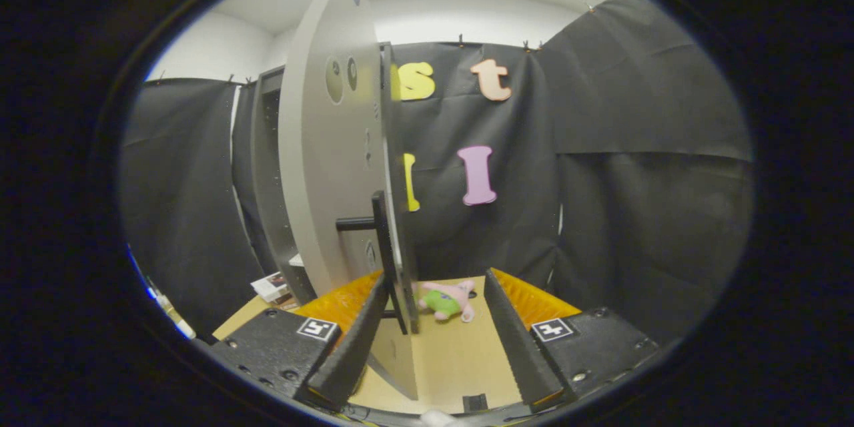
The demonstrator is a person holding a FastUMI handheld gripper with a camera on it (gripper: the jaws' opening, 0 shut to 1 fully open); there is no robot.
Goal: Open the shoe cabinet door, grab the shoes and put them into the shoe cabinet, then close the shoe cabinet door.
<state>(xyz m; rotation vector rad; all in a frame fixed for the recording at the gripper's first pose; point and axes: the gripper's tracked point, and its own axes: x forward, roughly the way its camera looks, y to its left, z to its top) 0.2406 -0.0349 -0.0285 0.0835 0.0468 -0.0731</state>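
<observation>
My gripper [430, 330] is open, fingers well apart, nothing pinched. The door [327, 167] stands swung out edge-on to me, tall and upright, w/ its near edge between my fingers but hugging the left one; the right finger sits well clear of it. The handle [380, 240] is a dark vertical bar on a short post, just above and ahead of the left fingertip [363, 333], long axis up-down. The cabinet [267, 167] body is left of the door and farther back; can't see inside it. No shoes that I can make out; a small pink-and-green plush [448, 300] lies on the floor [460, 360] just beyond the fingers, right of the door edge. I'd say the door is open or near enough, so the opening step looks about done. Next move turns on the door being left of my centre line: to clear it I'd need to pull back and go right, else the left finger snags the edge or handle.
</observation>
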